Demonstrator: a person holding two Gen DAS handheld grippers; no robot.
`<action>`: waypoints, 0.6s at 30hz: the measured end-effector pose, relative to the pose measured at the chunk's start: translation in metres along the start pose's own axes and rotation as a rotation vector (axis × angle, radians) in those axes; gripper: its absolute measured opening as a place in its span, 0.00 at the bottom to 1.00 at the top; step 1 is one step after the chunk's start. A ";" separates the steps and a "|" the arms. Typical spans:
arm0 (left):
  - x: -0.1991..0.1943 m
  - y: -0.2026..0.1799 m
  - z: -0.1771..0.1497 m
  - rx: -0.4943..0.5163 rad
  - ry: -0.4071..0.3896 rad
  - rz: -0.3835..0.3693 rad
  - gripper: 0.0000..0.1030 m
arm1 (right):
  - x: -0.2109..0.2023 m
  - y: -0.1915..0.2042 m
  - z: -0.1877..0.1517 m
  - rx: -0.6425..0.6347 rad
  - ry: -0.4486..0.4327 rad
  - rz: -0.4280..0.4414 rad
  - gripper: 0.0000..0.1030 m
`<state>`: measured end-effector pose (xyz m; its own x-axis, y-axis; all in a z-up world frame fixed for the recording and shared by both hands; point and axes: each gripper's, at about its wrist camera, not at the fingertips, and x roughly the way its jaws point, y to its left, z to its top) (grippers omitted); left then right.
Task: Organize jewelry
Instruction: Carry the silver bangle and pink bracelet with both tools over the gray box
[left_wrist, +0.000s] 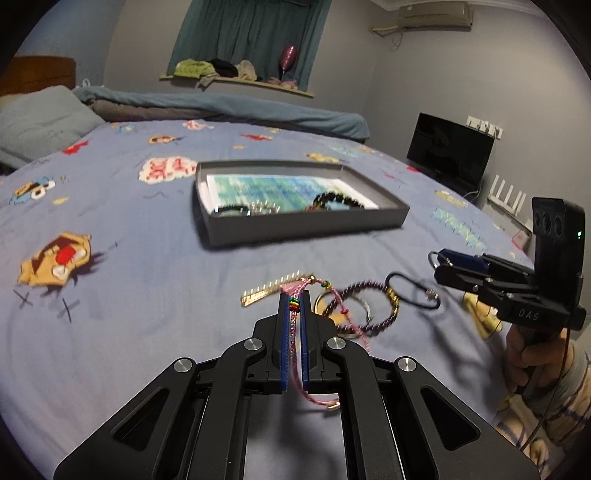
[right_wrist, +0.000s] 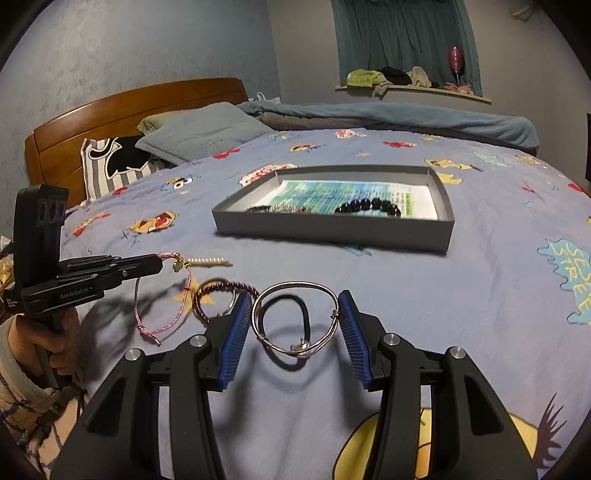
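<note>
The left gripper has its blue ribbed pads pressed together on a thin pink braided cord bracelet, whose loose loop dangles below its tip. The right gripper is spread wide, its pads flanking a silver wire bangle that lies on the blue cartoon-print bedsheet over a black cord loop. Left of it rests a dark purple beaded bracelet. Ahead of both grippers sits a shallow grey cardboard box holding a black bead bracelet.
</note>
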<state>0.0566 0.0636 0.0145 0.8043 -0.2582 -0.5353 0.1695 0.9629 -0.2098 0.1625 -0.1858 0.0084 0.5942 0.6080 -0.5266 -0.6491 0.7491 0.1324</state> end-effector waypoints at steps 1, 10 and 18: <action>-0.001 -0.001 0.003 0.002 -0.005 -0.005 0.05 | 0.000 -0.001 0.003 0.002 -0.003 0.000 0.47; -0.005 -0.009 0.025 0.030 -0.043 -0.024 0.05 | 0.001 -0.002 0.021 -0.003 -0.024 -0.001 0.47; -0.008 -0.005 0.051 0.024 -0.086 -0.036 0.05 | 0.006 -0.008 0.045 -0.011 -0.049 -0.005 0.47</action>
<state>0.0780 0.0652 0.0614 0.8432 -0.2858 -0.4553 0.2120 0.9551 -0.2070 0.1925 -0.1758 0.0419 0.6198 0.6167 -0.4854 -0.6512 0.7493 0.1204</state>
